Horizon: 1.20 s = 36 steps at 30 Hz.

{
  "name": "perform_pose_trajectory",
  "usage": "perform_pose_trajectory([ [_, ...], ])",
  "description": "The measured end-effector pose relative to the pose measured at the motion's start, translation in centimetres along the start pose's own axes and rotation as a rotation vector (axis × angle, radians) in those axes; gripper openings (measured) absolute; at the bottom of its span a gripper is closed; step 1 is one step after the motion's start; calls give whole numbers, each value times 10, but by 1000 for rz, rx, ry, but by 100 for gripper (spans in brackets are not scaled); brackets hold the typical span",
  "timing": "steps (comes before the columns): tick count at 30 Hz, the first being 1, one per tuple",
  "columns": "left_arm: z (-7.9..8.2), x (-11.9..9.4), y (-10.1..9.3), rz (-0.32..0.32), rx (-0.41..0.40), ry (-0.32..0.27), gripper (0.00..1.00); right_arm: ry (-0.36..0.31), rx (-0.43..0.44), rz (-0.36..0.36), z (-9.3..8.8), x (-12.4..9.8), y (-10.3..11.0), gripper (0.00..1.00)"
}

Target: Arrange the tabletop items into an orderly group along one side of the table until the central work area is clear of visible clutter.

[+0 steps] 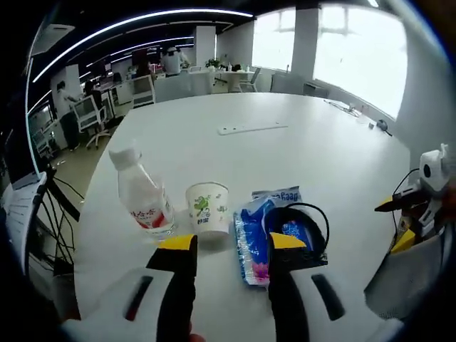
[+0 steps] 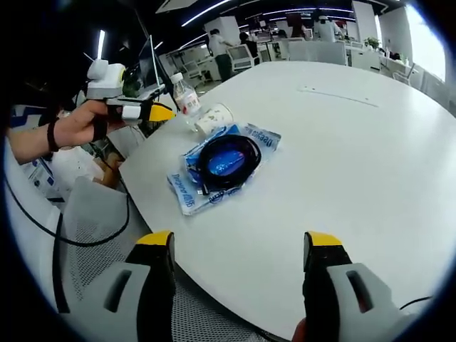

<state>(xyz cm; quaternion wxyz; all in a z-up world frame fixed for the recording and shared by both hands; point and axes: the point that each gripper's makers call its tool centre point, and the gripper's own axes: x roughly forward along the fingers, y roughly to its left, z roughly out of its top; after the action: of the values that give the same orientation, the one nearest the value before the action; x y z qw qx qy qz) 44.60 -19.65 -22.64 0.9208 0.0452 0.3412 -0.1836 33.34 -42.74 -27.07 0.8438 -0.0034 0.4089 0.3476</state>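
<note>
Both hand-held grippers, left [image 1: 231, 246] and right [image 2: 239, 242], gape wide, holding nothing. On the white tabletop [image 1: 285, 153]: clear bottle [image 1: 144, 196], paper cup [image 1: 208, 208], blue packet [image 2: 214, 167] under a coiled black cable [image 2: 228, 160].

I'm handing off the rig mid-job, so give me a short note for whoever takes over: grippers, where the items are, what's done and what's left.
Left gripper: open, empty, hovering at the table edge just short of the paper cup.
Right gripper: open, empty, back over the near edge of the white round table.
Items: clear plastic water bottle with white cap, white paper cup with green print and blue plastic wipes pack sit in a row near one edge; a coiled black cable lies on the pack.
Done: these appear grouped.
Left: a flat white strip lies farther out on the table; likely move it to the group.
</note>
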Motion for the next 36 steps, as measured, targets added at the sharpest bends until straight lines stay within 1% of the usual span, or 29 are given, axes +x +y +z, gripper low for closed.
perform_pose_trajectory([
  [11,-2,13,-3,-1,33,24,38,3,14,-8,-5,-3,-5,73],
  [20,-1,19,-2,9,46,31,38,5,29,-16,-8,-6,-7,73],
  [27,-4,24,3,21,29,37,38,2,39,-21,-9,-8,-8,73],
  [36,-5,33,12,40,9,38,38,17,33,-18,-11,-7,-6,73],
])
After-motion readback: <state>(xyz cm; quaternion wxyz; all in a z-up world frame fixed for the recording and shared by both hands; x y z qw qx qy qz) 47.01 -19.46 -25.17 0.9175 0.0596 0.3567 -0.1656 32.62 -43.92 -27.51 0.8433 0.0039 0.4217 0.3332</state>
